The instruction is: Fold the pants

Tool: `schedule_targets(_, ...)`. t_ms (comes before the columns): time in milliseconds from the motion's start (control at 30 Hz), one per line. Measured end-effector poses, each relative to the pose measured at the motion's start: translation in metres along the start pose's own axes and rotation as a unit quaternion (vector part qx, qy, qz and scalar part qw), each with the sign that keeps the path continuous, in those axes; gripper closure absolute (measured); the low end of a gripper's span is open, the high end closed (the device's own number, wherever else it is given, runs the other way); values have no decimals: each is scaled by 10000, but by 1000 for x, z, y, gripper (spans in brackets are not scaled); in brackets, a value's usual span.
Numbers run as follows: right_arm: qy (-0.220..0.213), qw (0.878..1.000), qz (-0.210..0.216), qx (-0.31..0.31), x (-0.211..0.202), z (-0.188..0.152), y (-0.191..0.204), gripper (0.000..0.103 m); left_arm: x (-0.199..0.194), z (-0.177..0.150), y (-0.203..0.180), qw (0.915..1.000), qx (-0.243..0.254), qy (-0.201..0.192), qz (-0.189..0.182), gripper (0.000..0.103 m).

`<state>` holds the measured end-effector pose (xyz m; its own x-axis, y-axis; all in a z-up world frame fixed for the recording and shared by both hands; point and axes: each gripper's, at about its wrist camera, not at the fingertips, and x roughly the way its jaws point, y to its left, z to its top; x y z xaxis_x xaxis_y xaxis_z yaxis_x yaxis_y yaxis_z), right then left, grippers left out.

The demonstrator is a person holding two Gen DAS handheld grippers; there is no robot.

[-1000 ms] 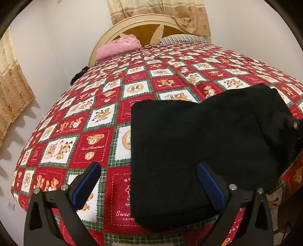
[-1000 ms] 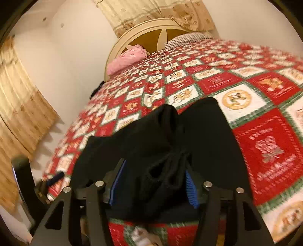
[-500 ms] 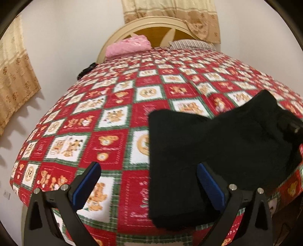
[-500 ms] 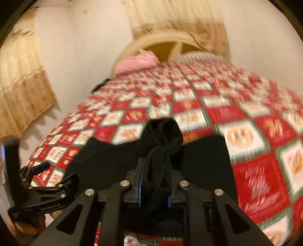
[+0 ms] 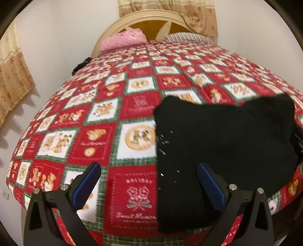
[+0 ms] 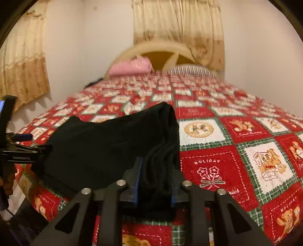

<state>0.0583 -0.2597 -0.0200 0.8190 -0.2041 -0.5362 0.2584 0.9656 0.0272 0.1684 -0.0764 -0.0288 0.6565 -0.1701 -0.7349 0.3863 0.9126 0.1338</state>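
**Right tongs clamping the pants at the bed's edge**

The right tongs (image 6: 154, 181) are reaching forward low over the near edge of the bed (image 6: 227, 143), clenched on a bunched fold of the black pants (image 6: 113, 140), which are lying folded on the quilt and rising toward the grip. The left tongs (image 5: 149, 181) are hovering level above the quilt (image 5: 94, 117) beside the pants (image 5: 227, 143), fingers spread wide and gripping nothing. A pink pillow (image 5: 123, 39) is resting by the headboard (image 5: 151, 17).
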Motion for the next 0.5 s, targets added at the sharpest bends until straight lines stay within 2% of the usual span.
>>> schedule_targets(33,141,9999,15,3,-1,1,-2,43,-1,-1,1,10000,10,-23,6,0)
schedule_targets(67,214,9997,90,57,-5,2,-7,38,-2,-2,2,10000,-3,-32,-1,0)
schedule_targets(100,223,9996,120,96,-9,1,-9,38,-2,-3,5,10000,-51,9,-58,0)
schedule_targets(167,76,9996,-85,261,-25,1,-20,38,-3,-5,11,9997,-170,94,-155,0)
schedule_targets(267,-485,9961,-500,535,-53,13,-27,38,-6,-14,24,9985,-394,204,-313,0)
schedule_targets(333,-694,9956,-233,587,-59,27,-21,38,-10,-20,29,9980,-474,249,-337,0)
schedule_targets(400,-630,9969,104,454,-52,40,-1,38,-13,-25,34,9976,-511,324,-345,0)
schedule_targets(433,-582,9972,362,282,-42,48,18,44,-15,-28,37,9975,-508,365,-313,0)
schedule_targets(467,-497,9969,600,129,-33,54,35,65,-15,-29,39,9976,-506,383,-281,0)
schedule_targets(500,-379,9962,785,9,-23,59,49,75,-17,-30,42,9977,-516,384,-227,0)
